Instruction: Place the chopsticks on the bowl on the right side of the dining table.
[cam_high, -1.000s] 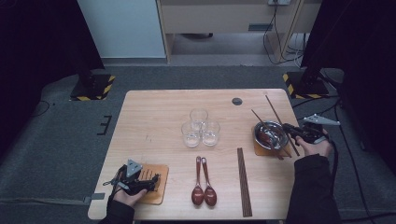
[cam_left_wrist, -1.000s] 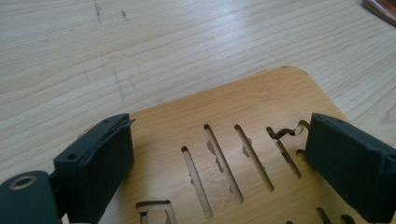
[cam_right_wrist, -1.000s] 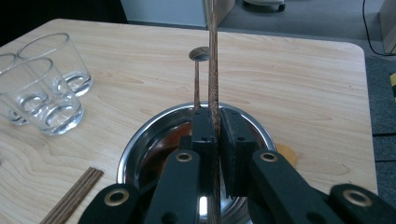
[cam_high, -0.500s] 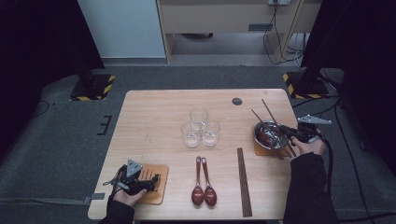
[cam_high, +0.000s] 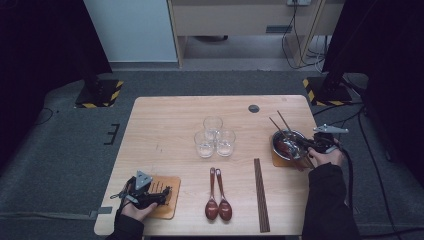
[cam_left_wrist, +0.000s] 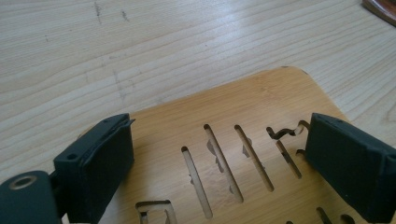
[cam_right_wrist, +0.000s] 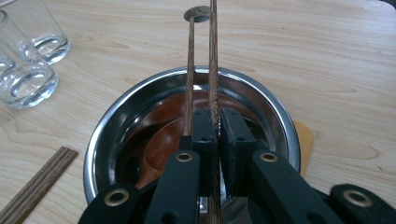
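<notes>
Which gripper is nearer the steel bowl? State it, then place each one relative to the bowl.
Right. The right gripper is over the steel bowl at its right rim, shut on chopsticks that reach across it. The left gripper rests open on a wooden coaster at the table's opposite near corner.

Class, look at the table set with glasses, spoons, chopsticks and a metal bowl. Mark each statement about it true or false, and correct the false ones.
1. Three clear drinking glasses stand together mid-table. True.
2. The right claw is shut on a dark wooden chopstick above the shiny round steel bowl. True.
3. The steel bowl sits directly on the bare table. False: it rests on a flat orange-brown wooden coaster.
4. Four reddish-brown wooden spoons lie near the front edge. False: there are two, side by side.
5. The left claw grips a spoon. False: its jaws stand open over a slotted light wooden coaster.
</notes>
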